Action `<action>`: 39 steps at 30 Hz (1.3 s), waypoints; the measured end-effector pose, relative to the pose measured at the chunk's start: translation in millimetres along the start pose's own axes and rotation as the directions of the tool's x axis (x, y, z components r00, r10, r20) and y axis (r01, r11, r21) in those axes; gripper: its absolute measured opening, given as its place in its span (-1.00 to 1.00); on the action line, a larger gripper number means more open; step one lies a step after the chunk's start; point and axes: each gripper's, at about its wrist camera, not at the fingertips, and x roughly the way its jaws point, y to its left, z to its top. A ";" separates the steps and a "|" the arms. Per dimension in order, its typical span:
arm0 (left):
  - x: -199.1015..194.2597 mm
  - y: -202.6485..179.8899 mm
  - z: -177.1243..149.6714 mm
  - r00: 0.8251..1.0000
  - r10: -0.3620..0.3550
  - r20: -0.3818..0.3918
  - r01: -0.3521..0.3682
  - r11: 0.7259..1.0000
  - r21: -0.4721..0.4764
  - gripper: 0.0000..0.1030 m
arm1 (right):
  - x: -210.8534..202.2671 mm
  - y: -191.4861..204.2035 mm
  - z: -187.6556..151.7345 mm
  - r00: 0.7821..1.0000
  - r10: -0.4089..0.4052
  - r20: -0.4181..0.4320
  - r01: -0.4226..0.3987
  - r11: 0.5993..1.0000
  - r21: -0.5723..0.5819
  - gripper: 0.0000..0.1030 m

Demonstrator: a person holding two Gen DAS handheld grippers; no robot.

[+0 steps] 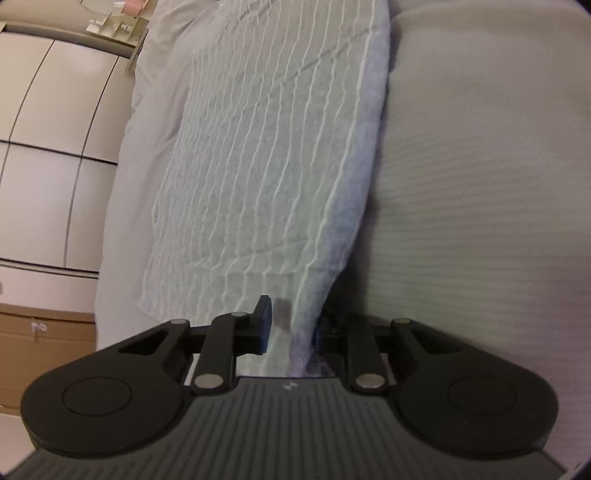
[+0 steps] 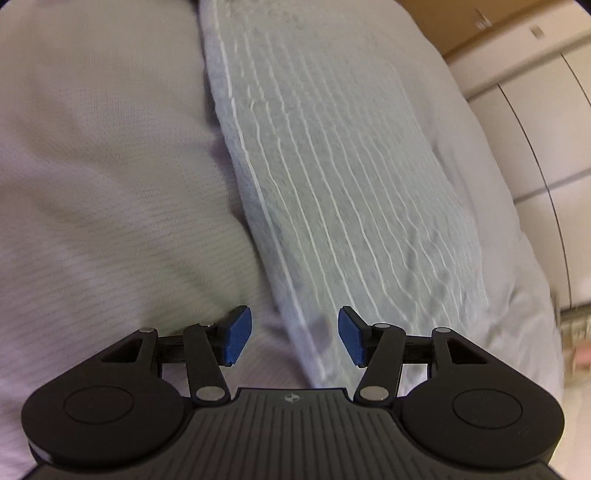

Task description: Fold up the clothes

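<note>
A pale green garment with thin white stripes (image 1: 266, 155) lies folded in a long band on a light bed sheet (image 1: 480, 184). My left gripper (image 1: 291, 328) has its jaws close around the garment's raised near edge, with cloth pinched between the blue pads. In the right wrist view the same garment (image 2: 354, 192) runs away from me. My right gripper (image 2: 294, 336) is open, its blue pads (image 2: 238, 334) straddling the garment's near edge without gripping it.
The bed sheet (image 2: 110, 184) spreads to both sides of the garment. White cabinet doors (image 1: 48, 110) and a cardboard box (image 1: 44, 347) stand beyond the bed's edge. A shelf with small items (image 1: 118, 22) is at the far top left.
</note>
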 end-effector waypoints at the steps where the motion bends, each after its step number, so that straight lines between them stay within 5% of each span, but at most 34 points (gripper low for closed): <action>1: 3.2 2.6 -1.2 1.000 -0.002 -0.002 0.002 1.000 0.002 -0.84 | 6.8 -3.8 -0.8 1.000 -0.016 -0.006 0.016 1.000 -0.014 -0.05; 5: -1.9 7.6 -4.8 1.000 -0.021 0.017 0.021 1.000 -0.004 -0.91 | 28.7 -22.8 -7.6 0.996 -0.051 -0.071 0.050 0.999 -0.022 -0.41; 7: -8.6 10.7 -6.6 0.999 -0.033 0.030 0.034 0.999 -0.013 -0.93 | 32.1 -32.1 -11.3 0.995 -0.044 -0.089 0.043 0.999 -0.016 -0.90; 9: -17.9 14.5 -8.9 0.998 -0.042 0.050 0.043 0.999 -0.018 -0.95 | 28.3 -38.8 -11.8 0.996 -0.039 -0.083 0.038 0.999 -0.015 -0.95; 22: -131.1 15.9 -16.3 0.972 -0.152 0.182 0.157 0.987 -0.015 -0.97 | -51.2 -41.5 -8.2 0.993 -0.065 -0.096 0.066 0.998 0.006 -0.97; 33: -258.1 -72.4 -15.8 0.921 -0.339 0.190 0.352 0.935 -0.037 -0.97 | -166.1 56.0 -37.0 0.977 0.043 -0.210 -0.020 0.994 0.112 -0.97; 39: -271.2 -115.8 -10.1 0.924 -0.358 0.130 0.370 0.926 -0.078 -0.96 | -182.3 101.2 -57.9 0.968 0.103 -0.227 -0.075 0.989 0.127 -0.97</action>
